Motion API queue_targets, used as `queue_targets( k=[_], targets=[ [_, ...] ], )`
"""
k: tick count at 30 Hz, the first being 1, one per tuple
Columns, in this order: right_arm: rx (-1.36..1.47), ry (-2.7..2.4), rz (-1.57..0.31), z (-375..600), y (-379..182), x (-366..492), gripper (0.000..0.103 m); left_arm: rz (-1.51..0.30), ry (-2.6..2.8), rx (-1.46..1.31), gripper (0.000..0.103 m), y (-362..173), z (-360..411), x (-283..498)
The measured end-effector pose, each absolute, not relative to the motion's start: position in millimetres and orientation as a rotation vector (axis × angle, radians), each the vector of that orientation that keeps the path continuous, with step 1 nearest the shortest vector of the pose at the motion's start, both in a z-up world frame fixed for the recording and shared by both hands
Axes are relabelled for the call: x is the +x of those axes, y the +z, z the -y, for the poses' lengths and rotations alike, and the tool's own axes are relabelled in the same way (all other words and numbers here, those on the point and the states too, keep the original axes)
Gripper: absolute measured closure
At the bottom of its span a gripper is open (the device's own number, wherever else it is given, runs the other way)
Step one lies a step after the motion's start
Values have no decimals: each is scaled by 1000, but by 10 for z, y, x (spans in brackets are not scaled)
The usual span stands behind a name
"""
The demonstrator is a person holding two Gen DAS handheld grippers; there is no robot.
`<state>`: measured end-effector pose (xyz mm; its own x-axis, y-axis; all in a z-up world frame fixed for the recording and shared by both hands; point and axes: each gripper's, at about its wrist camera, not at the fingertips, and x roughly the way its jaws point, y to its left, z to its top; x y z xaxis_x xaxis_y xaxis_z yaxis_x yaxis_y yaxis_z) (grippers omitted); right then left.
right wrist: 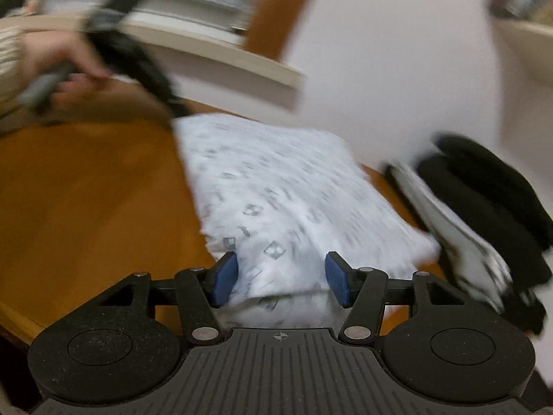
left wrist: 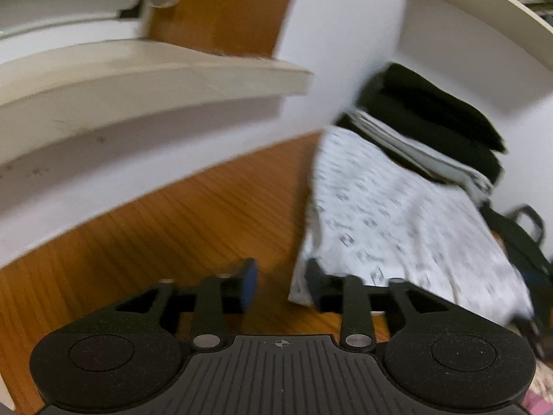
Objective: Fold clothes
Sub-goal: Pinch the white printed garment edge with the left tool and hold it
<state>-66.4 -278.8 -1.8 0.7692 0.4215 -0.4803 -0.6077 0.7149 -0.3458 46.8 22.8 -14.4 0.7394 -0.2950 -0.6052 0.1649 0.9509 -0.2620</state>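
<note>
Both cameras ride low and close over the wooden table [left wrist: 179, 214], each looking forward and downward along its own claw toward the white wall behind. The left wrist view sits off the left edge of the folded patterned garment [left wrist: 397, 214], with its left claw [left wrist: 281, 282] over bare wood. The right wrist view looks from the garment's near edge, its right claw [right wrist: 281, 278] straddling the cloth. Both share that garment, the dark clothes stack [left wrist: 432, 124] beyond it and the pale shelf [left wrist: 138, 76]. The right view also catches the hand [right wrist: 69, 69] holding the other tool.
</note>
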Motion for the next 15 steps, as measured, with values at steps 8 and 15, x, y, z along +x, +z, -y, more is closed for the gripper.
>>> queue_targets(
  k=[8, 15],
  targets=[
    [-440, 489, -377, 3090, -148, -500, 48, -713, -367, -45, 51, -137, 119, 349],
    [-459, 536, -329, 3053, -152, -633, 48, -678, -366, 14, 90, -196, 263, 328]
  ],
)
